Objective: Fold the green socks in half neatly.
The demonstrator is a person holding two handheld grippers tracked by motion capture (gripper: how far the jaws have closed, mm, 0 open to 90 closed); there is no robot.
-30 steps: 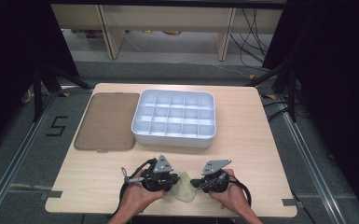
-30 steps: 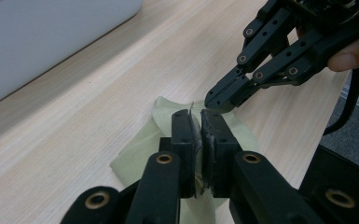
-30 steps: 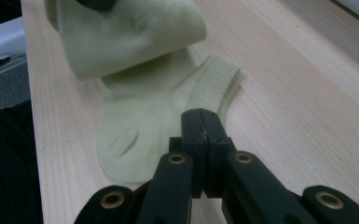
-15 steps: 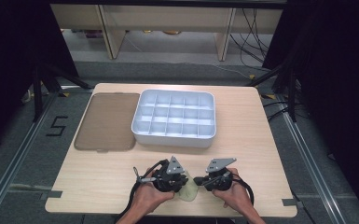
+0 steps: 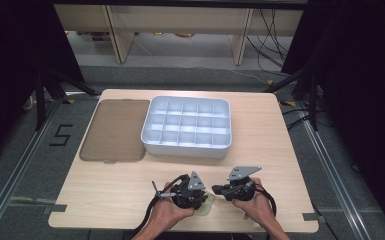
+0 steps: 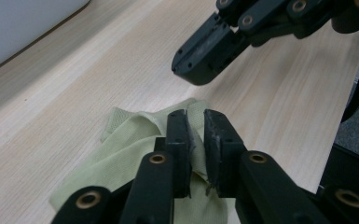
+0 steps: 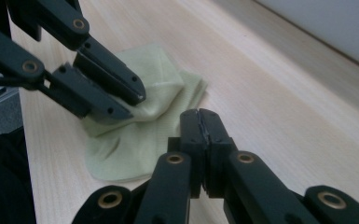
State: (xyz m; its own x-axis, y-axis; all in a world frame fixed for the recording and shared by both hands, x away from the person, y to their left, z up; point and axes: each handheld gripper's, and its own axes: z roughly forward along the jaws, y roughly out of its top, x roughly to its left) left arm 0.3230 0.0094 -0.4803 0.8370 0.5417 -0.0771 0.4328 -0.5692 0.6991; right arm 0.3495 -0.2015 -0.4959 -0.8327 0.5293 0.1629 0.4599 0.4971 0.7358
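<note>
A pale green cloth [image 5: 206, 207] lies crumpled near the table's front edge, between my two hands. My left gripper [image 5: 203, 199] reaches over it from the left. Its jaws have just been opening and now stand a little apart [image 6: 196, 114], with a fold of the cloth [image 6: 130, 135] loose in the gap. My right gripper [image 5: 216, 190] points left at the cloth's right edge, and its jaws are shut with nothing between them [image 7: 199, 114]. In the right gripper view the left gripper [image 7: 137, 100] rests on the raised part of the cloth [image 7: 135, 149].
A white tray [image 5: 185, 147] divided into several compartments stands at the middle of the table. A flat brown lid [image 5: 112, 130] lies to its left. Bare wood runs between the tray and my hands.
My left hand has slid to the right along the front edge, closer to the right gripper, and the cloth has bunched up smaller between them. The right hand has stayed put.
</note>
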